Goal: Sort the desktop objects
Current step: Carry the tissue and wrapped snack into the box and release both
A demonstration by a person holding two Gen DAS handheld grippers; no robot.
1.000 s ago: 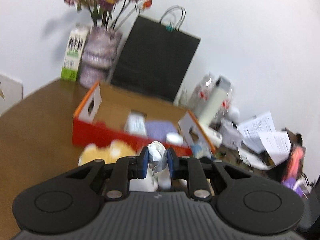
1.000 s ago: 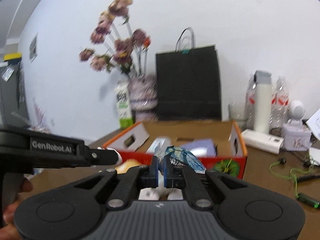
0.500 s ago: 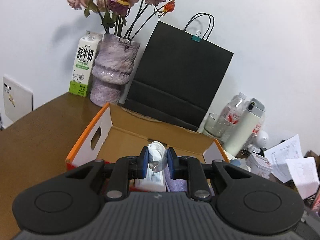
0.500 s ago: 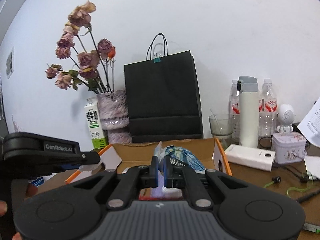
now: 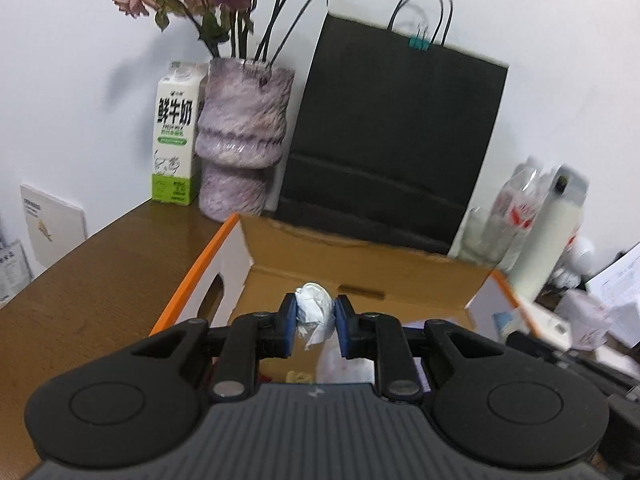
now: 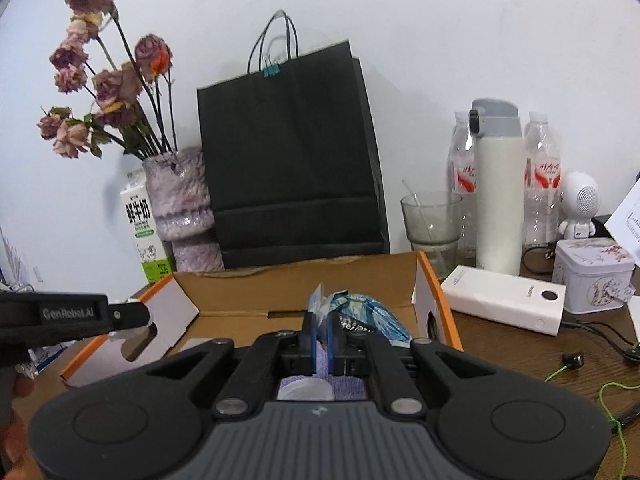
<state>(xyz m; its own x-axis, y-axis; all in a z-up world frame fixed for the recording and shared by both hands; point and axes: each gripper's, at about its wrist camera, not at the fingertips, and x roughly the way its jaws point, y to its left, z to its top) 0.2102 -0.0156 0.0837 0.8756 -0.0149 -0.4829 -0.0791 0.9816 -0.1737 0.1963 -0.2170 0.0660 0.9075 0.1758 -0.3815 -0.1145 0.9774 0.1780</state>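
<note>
A crumpled white paper ball is pinched between the blue pads of my left gripper, which hangs over the open cardboard box with orange-edged flaps. My right gripper is shut on the edge of a blue and white plastic wrapper and also hangs over the same box. A purple cloth and a clear lid lie inside the box under the right gripper. The left gripper's body shows at the left edge of the right wrist view, held by a hand.
Behind the box stand a black paper bag, a mottled purple vase of dried roses and a milk carton. To the right are a glass, a white flask, water bottles, a white power bank, a tin and cables.
Both grippers moved forward toward the box with their loads still held; the box, bag and vase now loom larger. The yellow and white things seen before the box have dropped out of view.
</note>
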